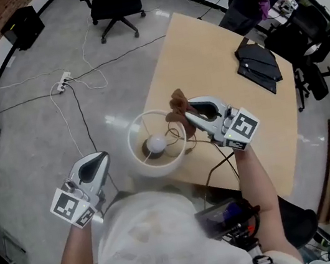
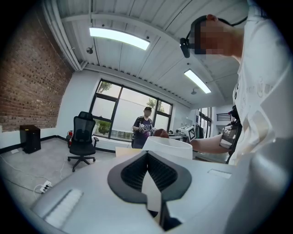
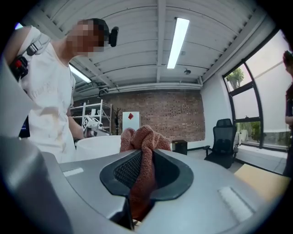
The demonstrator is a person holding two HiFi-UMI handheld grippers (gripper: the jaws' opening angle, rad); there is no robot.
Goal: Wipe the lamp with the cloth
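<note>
As the right gripper [image 3: 139, 180] clamped the rust-brown cloth [image 3: 143, 139] with the lamp shade [image 1: 158, 166] just ahead of it, light rim strokes seemed wisest; the left gripper [image 2: 149, 183] was closed, empty.

Light wooden table [image 1: 201, 52] carries a white-shaded lamp [image 1: 156, 144] at its near corner and a black folded item [image 1: 259, 66] toward the far side, well apart.

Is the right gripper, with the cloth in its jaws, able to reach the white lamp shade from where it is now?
Probably yes. The right gripper grips the cloth right at the rim of the lamp shade, and nothing stands between them.
</note>
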